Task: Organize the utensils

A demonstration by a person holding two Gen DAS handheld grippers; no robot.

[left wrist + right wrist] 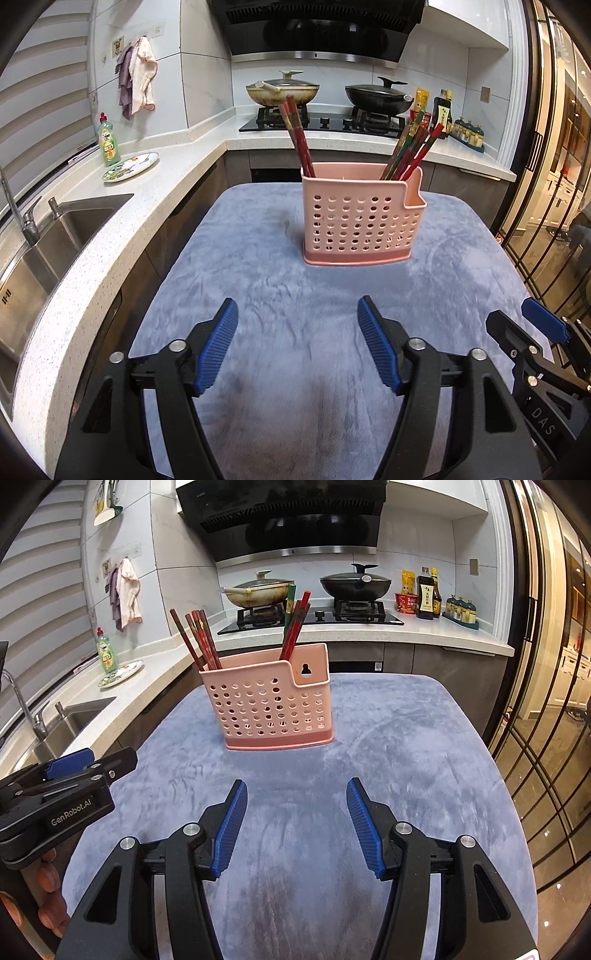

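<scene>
While both grippers (297, 306) (296, 788) gape empty, perforated pink plastic caddy (354, 225) on plush grey cloth (295, 288).

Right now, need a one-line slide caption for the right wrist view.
Open right tool faces a pink utensil holder of chopsticks on a blue cloth.

Two wrist fisheyes, side by side, both facing fwd and tilted down over the table.

Left cam sits behind left tool (297, 345); right cam behind right tool (296, 827). Each close to the grey cloth (295, 295), and catches the other tool at its edge. Shared: pink holder (360, 218) mid-distance, stove (314, 618) beyond.
</scene>
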